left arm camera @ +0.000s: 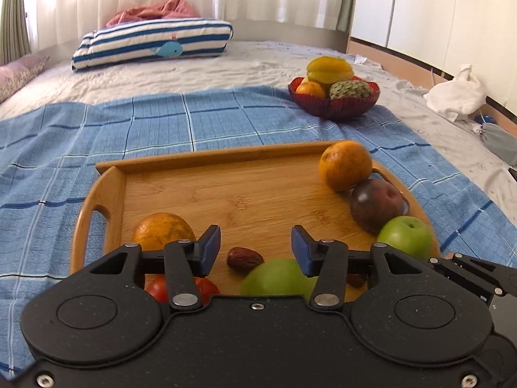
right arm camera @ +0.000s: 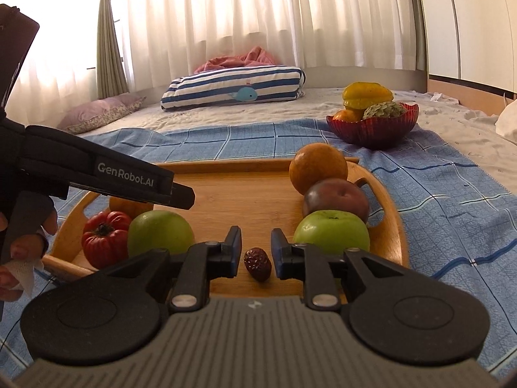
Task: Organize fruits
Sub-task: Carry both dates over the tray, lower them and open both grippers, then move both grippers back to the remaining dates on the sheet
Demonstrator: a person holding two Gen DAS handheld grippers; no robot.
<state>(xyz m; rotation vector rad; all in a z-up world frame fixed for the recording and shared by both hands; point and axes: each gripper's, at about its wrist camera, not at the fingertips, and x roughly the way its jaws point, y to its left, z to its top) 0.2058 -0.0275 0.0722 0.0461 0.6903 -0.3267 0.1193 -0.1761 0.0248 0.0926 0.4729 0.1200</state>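
Rectangular bamboo tray with handles (left arm camera: 106,190) on blue checked cloth (left arm camera: 97,129). Left gripper (left arm camera: 256,252) parted, empty, above wrinkled dark-red date (left arm camera: 244,259). Right gripper (right arm camera: 256,252) parted, empty, date (right arm camera: 257,263) between but untouched. At 2 o'clock: orange (right arm camera: 318,168), dark plum (right arm camera: 336,202), green apple (right arm camera: 331,232). Red fluted bowl (right arm camera: 371,129) at 1 o'clock.

On the wooden tray (right arm camera: 392,252) lay two oranges (right arm camera: 318,168), two green apples (right arm camera: 331,231), one dark purple fruit (right arm camera: 336,202), one red tomato (right arm camera: 103,237) and one brown date (right arm camera: 257,263), while the one red bowl (right arm camera: 374,134) held one starfruit (right arm camera: 366,95), one custard apple (right arm camera: 384,110) and one orange.
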